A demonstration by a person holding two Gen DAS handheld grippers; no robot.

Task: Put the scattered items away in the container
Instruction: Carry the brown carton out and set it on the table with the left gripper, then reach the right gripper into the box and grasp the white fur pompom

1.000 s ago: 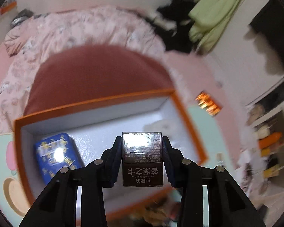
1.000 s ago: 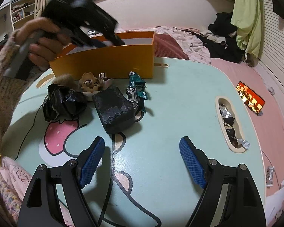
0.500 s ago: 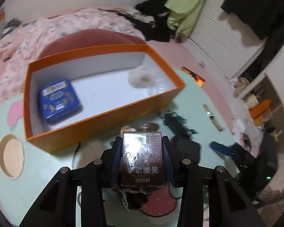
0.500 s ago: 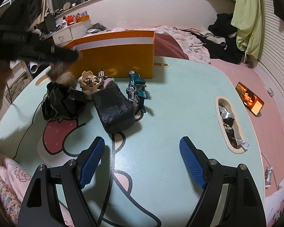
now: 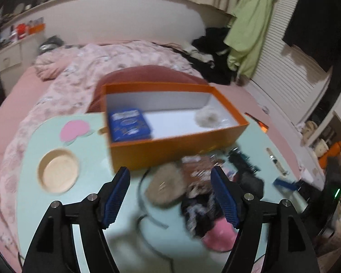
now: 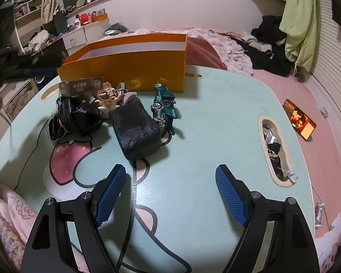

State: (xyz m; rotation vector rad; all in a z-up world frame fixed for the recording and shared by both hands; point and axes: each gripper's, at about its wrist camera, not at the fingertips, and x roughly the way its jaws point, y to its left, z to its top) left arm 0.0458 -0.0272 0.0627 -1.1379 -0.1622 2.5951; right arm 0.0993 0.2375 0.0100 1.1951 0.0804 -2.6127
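The orange box (image 5: 177,144) stands on the mint table and holds a blue tin (image 5: 128,124) and a pale fluffy ball (image 5: 206,118); it also shows in the right wrist view (image 6: 129,67). My left gripper (image 5: 170,195) is open and empty, above the pile in front of the box. The brown packet (image 6: 80,87) lies on the pile by the box, blurred in the left view (image 5: 199,167). My right gripper (image 6: 170,192) is open and empty over the table, nearer than a black block (image 6: 137,128), a green toy car (image 6: 164,104) and a black crumpled bag (image 6: 76,117).
A tan furry item (image 5: 164,187) and a cream figurine (image 6: 108,101) lie in the pile. The table has a round cup recess (image 5: 58,170) at left and an oblong slot (image 6: 276,152) with wrappers at right. A pink bed lies behind.
My left gripper pulled back from the box with the brown packet, then opened; the packet now lies on the pile in front of the box. The right gripper has not moved.
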